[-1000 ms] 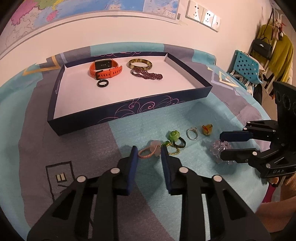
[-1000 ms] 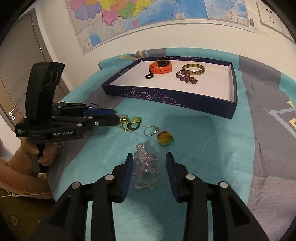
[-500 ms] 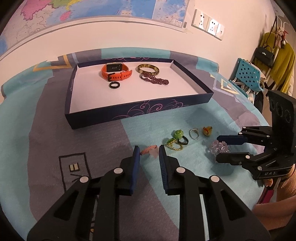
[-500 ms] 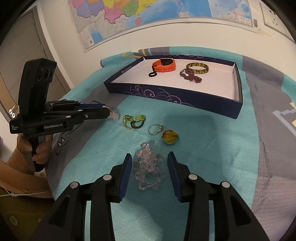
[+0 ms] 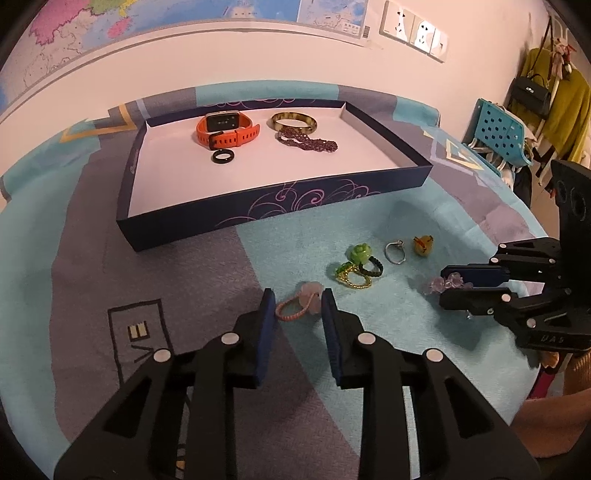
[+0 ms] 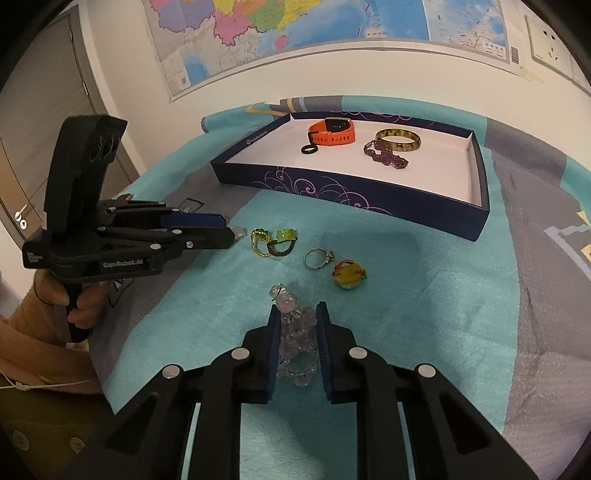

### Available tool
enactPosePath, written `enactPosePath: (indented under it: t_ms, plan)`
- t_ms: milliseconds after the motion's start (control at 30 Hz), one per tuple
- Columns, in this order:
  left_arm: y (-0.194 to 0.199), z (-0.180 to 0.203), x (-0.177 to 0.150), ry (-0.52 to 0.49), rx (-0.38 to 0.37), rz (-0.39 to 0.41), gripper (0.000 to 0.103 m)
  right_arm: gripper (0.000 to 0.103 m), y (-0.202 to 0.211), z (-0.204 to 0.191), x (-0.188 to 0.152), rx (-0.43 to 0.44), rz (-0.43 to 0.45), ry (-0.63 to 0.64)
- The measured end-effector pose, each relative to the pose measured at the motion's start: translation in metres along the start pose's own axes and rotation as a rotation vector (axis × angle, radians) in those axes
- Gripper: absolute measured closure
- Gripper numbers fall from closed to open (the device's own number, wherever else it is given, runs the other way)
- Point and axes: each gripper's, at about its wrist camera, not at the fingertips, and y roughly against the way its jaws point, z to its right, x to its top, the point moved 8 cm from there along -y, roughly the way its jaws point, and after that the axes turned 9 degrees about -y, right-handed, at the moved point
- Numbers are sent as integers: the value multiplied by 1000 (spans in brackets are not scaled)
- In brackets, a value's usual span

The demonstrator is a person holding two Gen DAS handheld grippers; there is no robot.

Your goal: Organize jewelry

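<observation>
My right hand-held gripper (image 6: 297, 317) has just closed, its pads pressing the clear bead bracelet (image 6: 295, 334); my left hand-held gripper (image 5: 297, 304) straddles the pink ring (image 5: 300, 305), jaws slightly apart, not gripping.

White wall (image 5: 221, 59) behind the table, map (image 6: 295, 33) pinned on it. Wall sockets (image 5: 417, 31) right of the map. Blue perforated chair (image 5: 498, 133) further right, yellow garment (image 5: 565, 110) and black handbag (image 5: 532, 92) hanging above it. Door (image 6: 44, 122) left of the map.

A coloured wall map (image 6: 295, 33) hangs at 12 o'clock. White sockets (image 5: 415, 33) are beside it. At 2 o'clock stands a blue perforated chair (image 5: 498, 134), a black handbag (image 5: 530, 94) above it.
</observation>
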Motion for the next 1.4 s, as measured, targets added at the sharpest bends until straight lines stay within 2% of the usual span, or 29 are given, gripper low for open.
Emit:
enactPosePath:
  t_ms: [500,900,1400]
  plan:
    - [27,-4,12,20,5,68,80,89,22,-3,25,59,78,-45]
    - [45,-8,34,11,12,131,80,89,34,0,59,53,144,-34]
    - [42,-25,55,21,38,153,80,89,29,12,104,28,191,-21]
